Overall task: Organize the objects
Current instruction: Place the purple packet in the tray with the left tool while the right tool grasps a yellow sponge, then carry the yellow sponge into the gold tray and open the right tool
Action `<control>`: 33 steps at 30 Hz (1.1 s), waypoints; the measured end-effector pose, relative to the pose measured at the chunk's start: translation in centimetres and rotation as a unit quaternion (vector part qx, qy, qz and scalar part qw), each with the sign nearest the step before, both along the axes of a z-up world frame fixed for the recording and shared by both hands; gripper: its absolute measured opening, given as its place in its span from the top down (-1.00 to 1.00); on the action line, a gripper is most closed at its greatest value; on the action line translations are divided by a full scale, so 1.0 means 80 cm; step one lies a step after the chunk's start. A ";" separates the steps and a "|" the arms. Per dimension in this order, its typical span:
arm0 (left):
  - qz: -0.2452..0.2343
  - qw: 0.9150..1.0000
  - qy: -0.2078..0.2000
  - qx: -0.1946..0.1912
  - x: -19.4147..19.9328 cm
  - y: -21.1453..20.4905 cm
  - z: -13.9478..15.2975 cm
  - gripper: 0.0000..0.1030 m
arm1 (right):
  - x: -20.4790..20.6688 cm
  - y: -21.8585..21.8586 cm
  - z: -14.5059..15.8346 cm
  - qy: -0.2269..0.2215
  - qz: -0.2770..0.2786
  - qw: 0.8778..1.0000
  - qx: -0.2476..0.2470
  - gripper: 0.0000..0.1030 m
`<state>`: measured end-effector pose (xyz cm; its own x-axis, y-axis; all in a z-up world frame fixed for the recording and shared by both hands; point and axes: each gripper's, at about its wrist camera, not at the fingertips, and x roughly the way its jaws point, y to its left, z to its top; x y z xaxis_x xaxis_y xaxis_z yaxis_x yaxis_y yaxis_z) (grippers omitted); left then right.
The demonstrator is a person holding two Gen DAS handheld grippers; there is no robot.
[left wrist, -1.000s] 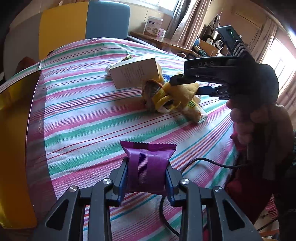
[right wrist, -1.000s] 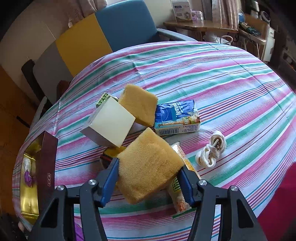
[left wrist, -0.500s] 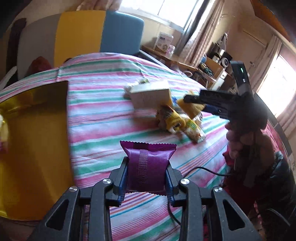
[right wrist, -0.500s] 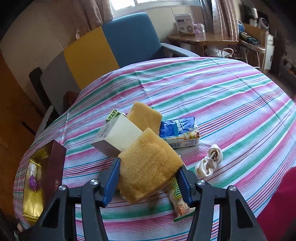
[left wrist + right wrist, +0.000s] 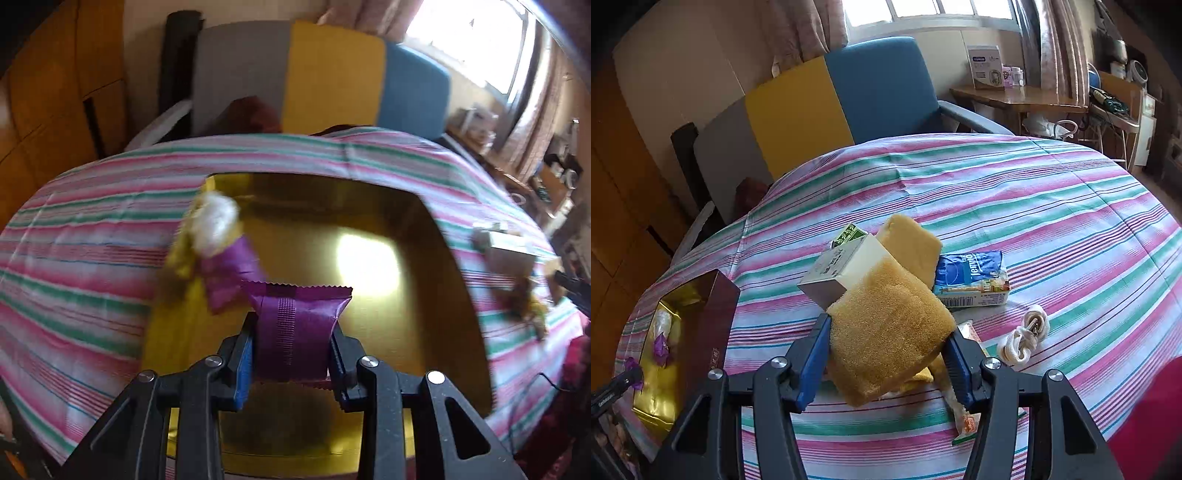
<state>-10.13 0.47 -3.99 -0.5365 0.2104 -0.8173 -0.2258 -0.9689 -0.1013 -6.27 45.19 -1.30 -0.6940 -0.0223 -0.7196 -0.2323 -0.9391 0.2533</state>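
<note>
The left gripper (image 5: 291, 343) has its jaws clamped on a purple packet (image 5: 295, 325), held above the near part of the open gold box (image 5: 436, 295). Further in, at the box's left side, lie another purple packet (image 5: 231, 275) and a white fluffy item (image 5: 216, 225). The right gripper (image 5: 886, 350) pinches a yellow sponge (image 5: 890, 328), lifted over the striped tablecloth (image 5: 1034, 206). Beyond it sit a white carton (image 5: 834, 273), a second sponge (image 5: 912, 247) and a blue tissue pack (image 5: 971, 277), with a white cord (image 5: 1023, 336) to the right. The left view is blurred; released while the gripper swings, the light packet could land on the rim or skid out
</note>
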 end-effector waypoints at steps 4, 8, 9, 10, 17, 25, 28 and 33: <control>0.028 0.999 -0.023 -0.022 -0.025 -0.025 -0.027 0.33 | 0.000 -0.002 0.000 0.000 0.003 1.000 0.003 -0.13; 0.043 0.998 -0.023 -0.046 -0.042 -0.028 -0.042 0.23 | 0.000 -0.001 -0.001 -0.001 0.001 1.000 0.002 -0.13; 0.041 0.998 -0.020 -0.051 -0.045 -0.027 -0.044 0.19 | 0.000 -0.001 -0.001 -0.002 0.001 1.000 0.003 -0.13; 0.041 0.997 -0.012 -0.061 -0.051 -0.025 -0.046 0.16 | 0.000 0.000 -0.001 -0.003 0.001 1.000 0.003 -0.13; 0.068 0.997 0.017 -0.035 -0.038 -0.037 -0.029 0.08 | -0.002 0.001 -0.003 -0.007 0.001 1.000 0.005 -0.13; 0.117 0.992 0.038 -0.009 0.035 -0.022 -0.001 0.08 | -0.004 -0.014 0.001 -0.001 0.029 0.999 0.013 -0.13; 0.127 0.991 0.034 0.005 0.049 -0.023 0.003 0.08 | -0.004 -0.027 0.001 -0.003 0.048 0.999 0.019 -0.13; 0.149 0.988 0.038 0.022 0.064 -0.040 0.013 0.08 | 0.001 -0.076 0.016 0.004 0.100 0.995 0.017 -0.13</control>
